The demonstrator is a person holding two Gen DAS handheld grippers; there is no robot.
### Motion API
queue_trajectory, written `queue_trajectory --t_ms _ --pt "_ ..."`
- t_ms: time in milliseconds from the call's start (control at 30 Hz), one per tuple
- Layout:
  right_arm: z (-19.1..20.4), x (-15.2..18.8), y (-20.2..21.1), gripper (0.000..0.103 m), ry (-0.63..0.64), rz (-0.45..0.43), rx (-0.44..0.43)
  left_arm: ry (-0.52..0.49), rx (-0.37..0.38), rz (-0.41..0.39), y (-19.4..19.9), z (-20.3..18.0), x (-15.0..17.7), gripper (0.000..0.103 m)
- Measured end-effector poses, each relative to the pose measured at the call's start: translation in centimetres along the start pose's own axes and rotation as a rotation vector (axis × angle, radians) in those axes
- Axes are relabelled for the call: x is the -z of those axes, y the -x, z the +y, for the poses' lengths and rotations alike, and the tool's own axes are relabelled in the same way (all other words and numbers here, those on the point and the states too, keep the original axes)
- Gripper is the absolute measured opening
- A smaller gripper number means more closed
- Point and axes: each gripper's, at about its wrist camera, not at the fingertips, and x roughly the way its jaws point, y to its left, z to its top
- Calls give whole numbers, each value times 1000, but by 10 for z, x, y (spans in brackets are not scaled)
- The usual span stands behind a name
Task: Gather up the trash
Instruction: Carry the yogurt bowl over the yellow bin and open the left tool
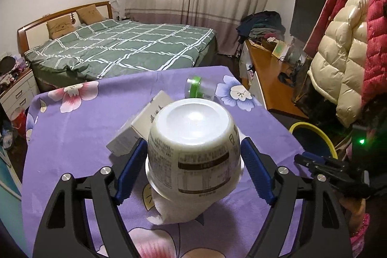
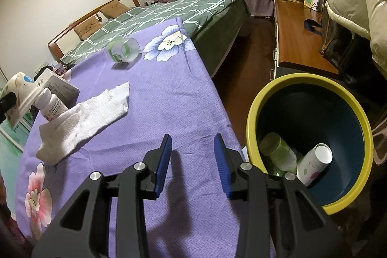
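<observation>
Blue ribbed left tool (image 1: 194, 156) pads flank glossy round paper bowl (image 1: 193, 149).
</observation>
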Motion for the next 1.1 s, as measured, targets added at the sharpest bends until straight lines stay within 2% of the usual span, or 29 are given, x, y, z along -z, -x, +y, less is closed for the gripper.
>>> queue_trajectory --t_ms 367,700,900,1100 --pt "-4 0 -1 35 -16 -2 -21 68 34 28 4 3 -16 78" --pt "-3 0 2 35 -2 -20 -7 73 85 -11 15 -14 -46 78" --pt "-13 -5 20 35 5 -63 24 26 142 3 1 -49 -56 78" --pt "-48 -8 56 35 -23 -121 67 -26 229 47 -27 -98 -60 78"
